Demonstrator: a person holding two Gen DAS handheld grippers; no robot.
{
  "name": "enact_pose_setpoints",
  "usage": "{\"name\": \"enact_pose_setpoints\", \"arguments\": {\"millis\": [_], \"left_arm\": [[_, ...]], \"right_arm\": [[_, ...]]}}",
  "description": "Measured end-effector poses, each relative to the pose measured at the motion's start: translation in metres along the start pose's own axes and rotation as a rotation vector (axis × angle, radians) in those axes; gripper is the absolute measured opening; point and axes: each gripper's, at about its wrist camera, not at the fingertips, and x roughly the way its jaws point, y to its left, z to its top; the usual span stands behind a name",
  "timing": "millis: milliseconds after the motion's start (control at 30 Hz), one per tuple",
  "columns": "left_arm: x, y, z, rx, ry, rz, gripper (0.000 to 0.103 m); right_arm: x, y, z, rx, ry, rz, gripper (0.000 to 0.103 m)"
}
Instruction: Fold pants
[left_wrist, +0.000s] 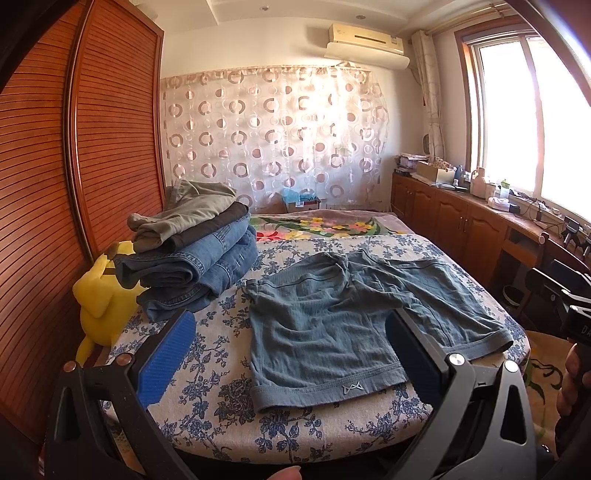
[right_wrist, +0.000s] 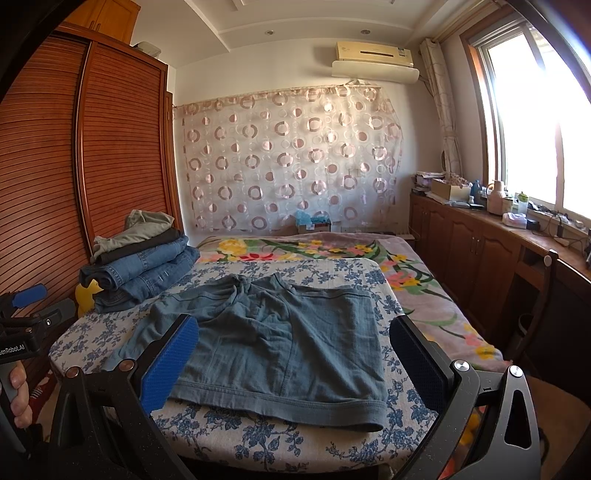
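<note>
Grey-blue short pants (left_wrist: 332, 325) lie spread flat on a blue-flowered board (left_wrist: 207, 373) over the bed, waist away from me, two leg hems toward me. My left gripper (left_wrist: 291, 354) hovers open above the near left leg hem, nothing between its blue pads (left_wrist: 168, 356). In the right wrist view the pants (right_wrist: 280, 339) show their right leg hem nearest. My right gripper (right_wrist: 295, 354) also stands open over that hem, empty. The left gripper's handle and a hand (right_wrist: 18, 384) appear at the left edge.
A stack of folded jeans and trousers (left_wrist: 192, 254) sits on the board's far left corner, beside a yellow plush toy (left_wrist: 103, 295). A slatted wooden wardrobe (left_wrist: 55, 184) stands on the left. A floral bedspread (right_wrist: 424, 291) covers the bed; low cabinets (right_wrist: 480, 251) run under the window at right.
</note>
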Motion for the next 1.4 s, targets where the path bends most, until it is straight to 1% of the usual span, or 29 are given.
{"name": "enact_pose_setpoints", "arguments": {"millis": [567,733,1067,1300,1400], "left_arm": [[0.000,-0.002,0.003,0.000,-0.007,0.002,0.103],[-0.007,-0.003,0.010,0.002,-0.009,0.001,0.103],[-0.007,-0.003,0.008,0.002,-0.010,0.002,0.103],[-0.018,-0.002,0.022,0.003,-0.007,0.002,0.103],[-0.019,-0.001,0.022,0.002,-0.004,0.004,0.103]], "right_arm": [[-0.001,0.000,0.001,0.000,-0.001,0.004,0.103],[-0.001,0.000,0.001,-0.001,-0.001,0.004,0.103],[-0.001,0.000,0.001,-0.001,-0.001,0.004,0.103],[-0.001,0.001,0.001,0.000,0.003,0.005,0.103],[-0.001,0.000,0.001,0.001,0.005,0.005,0.103]]}}
